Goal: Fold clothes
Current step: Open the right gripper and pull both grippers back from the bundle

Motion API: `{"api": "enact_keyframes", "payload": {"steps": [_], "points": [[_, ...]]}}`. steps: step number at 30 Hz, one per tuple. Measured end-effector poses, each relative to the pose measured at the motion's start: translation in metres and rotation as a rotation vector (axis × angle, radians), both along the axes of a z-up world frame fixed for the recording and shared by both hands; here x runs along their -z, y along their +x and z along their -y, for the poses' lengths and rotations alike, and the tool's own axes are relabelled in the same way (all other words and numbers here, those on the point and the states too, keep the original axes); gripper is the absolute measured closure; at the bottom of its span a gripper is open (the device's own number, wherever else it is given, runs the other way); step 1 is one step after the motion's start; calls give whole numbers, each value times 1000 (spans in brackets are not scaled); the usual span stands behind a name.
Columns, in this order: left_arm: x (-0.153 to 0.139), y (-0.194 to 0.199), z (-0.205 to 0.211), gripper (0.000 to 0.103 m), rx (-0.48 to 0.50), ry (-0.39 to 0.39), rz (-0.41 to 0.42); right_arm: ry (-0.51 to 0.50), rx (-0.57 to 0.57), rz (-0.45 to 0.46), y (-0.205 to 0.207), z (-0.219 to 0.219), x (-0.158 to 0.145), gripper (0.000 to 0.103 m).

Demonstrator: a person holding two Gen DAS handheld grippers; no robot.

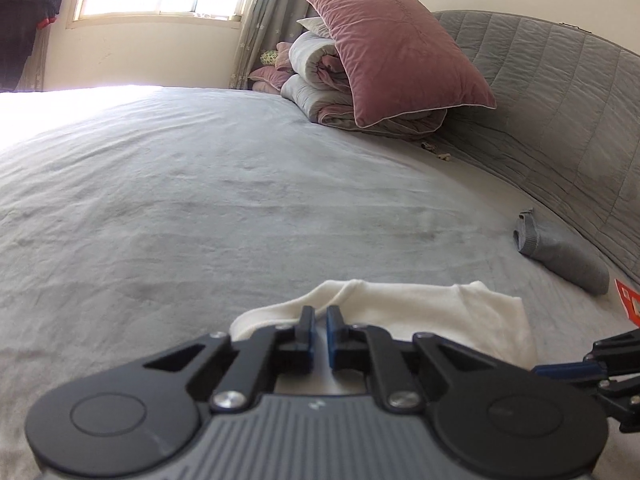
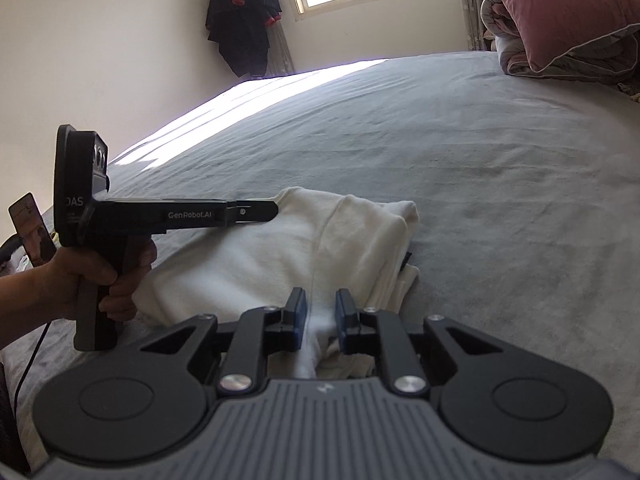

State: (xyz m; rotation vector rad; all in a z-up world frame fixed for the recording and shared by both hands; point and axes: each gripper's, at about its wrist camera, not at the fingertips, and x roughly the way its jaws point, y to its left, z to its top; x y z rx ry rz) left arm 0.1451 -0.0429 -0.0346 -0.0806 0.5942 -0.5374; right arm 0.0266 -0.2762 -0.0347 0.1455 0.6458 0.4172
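Observation:
A cream white garment (image 2: 280, 256) lies partly folded on the grey bed sheet (image 2: 480, 184). My right gripper (image 2: 321, 300) is at its near edge, with a ridge of the cloth pinched between the blue pads (image 2: 299, 320). A hand (image 2: 92, 276) holds my left gripper (image 2: 276, 209), whose tip is at the garment's far left corner. In the left wrist view the left gripper (image 1: 321, 314) shows only a narrow gap, and the garment (image 1: 440, 312) rises to its fingers. The right gripper (image 1: 538, 370) enters at the right edge.
A grey sock (image 1: 560, 252) lies by the padded headboard (image 1: 560, 100), with a red item (image 1: 628, 300) beside it. A pink pillow (image 1: 400, 52) rests on a folded quilt (image 1: 320, 80). A dark jacket (image 2: 240, 20) hangs near the window. A phone (image 2: 32, 232) stands at left.

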Motion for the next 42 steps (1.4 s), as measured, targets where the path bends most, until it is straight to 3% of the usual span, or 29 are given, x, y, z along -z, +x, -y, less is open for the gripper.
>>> {"api": "enact_keyframes", "payload": {"steps": [8,12,16,19,23,30,32,36,38,42], "points": [[-28,6,-8,97,-53,-6,13,-33,-19,34,-1,-6,-3,85],[-41,-14,-13,97,-10,4,27,-35,-17,77,-3,-8,-13,77],[-49,-44,-13,97,77,44,32,-49,6,144,-3,-10,-28,76],[-49,-67,-14,97,117,25,18,-48,27,167,2,-12,-35,76],[-43,-90,-13,96,165,6,13,-51,43,154,14,-18,-32,76],[-20,-107,5,96,250,81,46,-83,94,84,34,-22,-14,76],[-15,-111,6,97,257,82,61,-90,120,56,40,-20,-8,87],[-14,-113,6,96,258,74,67,-84,146,29,46,-16,-4,87],[-18,-114,4,96,269,61,61,-77,142,37,42,-15,-8,86],[-25,-117,-5,96,278,58,79,-39,125,66,29,-12,-21,75]]}}
